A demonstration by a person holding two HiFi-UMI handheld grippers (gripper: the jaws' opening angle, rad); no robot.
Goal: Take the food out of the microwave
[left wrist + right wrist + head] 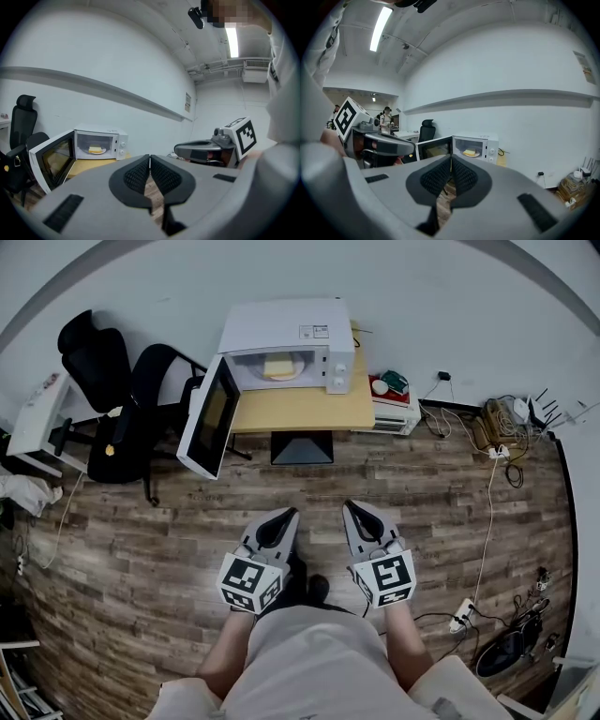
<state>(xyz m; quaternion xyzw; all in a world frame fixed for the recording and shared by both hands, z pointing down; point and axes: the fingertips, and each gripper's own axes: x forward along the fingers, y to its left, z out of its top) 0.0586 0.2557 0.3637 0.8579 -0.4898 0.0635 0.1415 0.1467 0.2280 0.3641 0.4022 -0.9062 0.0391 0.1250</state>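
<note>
A white microwave (pixel 286 341) stands on a small wooden table (pixel 305 407) against the wall, its door (pixel 210 417) swung wide open to the left. Inside lies a yellow piece of food (pixel 279 367) on a white plate (pixel 96 151); the same food (pixel 469 153) shows in the right gripper view. My left gripper (pixel 282 518) and right gripper (pixel 353 512) are held low in front of my body, well short of the table. Both are shut with nothing between their jaws.
Two black office chairs (pixel 117 399) stand left of the open door. A white unit (pixel 394 409) sits right of the table, with cables and a power strip (pixel 497 442) along the wall. Another power strip (pixel 463 615) lies on the wooden floor at my right.
</note>
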